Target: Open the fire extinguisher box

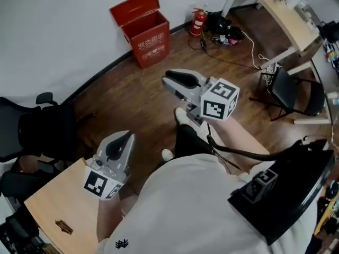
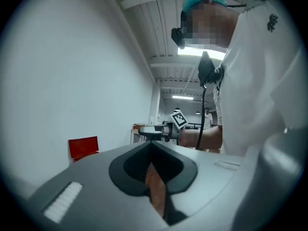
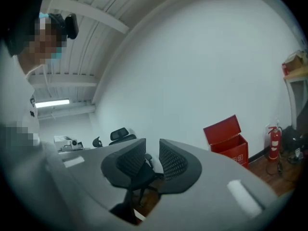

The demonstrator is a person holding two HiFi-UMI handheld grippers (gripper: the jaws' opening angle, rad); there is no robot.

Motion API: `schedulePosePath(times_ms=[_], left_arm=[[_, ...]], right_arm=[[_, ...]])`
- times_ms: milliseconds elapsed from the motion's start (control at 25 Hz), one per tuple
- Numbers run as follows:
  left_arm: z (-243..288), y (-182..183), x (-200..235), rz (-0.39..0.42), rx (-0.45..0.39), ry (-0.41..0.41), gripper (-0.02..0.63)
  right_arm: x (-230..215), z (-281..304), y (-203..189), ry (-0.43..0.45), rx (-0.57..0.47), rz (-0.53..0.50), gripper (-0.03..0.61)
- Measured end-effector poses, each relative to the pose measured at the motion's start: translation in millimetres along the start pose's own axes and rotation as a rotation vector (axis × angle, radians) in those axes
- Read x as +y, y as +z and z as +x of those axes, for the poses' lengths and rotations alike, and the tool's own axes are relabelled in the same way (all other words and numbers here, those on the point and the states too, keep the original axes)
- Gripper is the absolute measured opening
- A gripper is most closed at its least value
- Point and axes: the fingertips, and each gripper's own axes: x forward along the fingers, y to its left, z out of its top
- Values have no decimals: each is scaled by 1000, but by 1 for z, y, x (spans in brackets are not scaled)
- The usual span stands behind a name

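The red fire extinguisher box stands on the wood floor against the white wall, its lid raised and leaning back. It also shows small in the left gripper view and in the right gripper view. Both grippers are held in the air well short of the box. My right gripper points toward it, and its jaws stand a little apart with nothing between them. My left gripper is lower and nearer the person; its jaw tips meet, empty.
A red fire extinguisher stands right of the box by dark bags and cables. Black office chairs are at the left and a folding chair at the right. A wooden tabletop lies under the left gripper.
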Motion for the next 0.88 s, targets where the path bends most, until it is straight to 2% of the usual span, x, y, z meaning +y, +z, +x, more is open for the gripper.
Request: schedulePosePath(times_ms=[240, 480, 880], left_arm=[[9, 9, -63, 1, -1, -15, 0], [53, 17, -125, -2, -31, -32, 0], [100, 14, -227, 25, -15, -61, 0]], right_arm=[[47, -70, -6, 41, 56, -50, 89], [55, -141, -6, 47, 99, -118, 86], [70, -263, -15, 58, 119, -217, 55]])
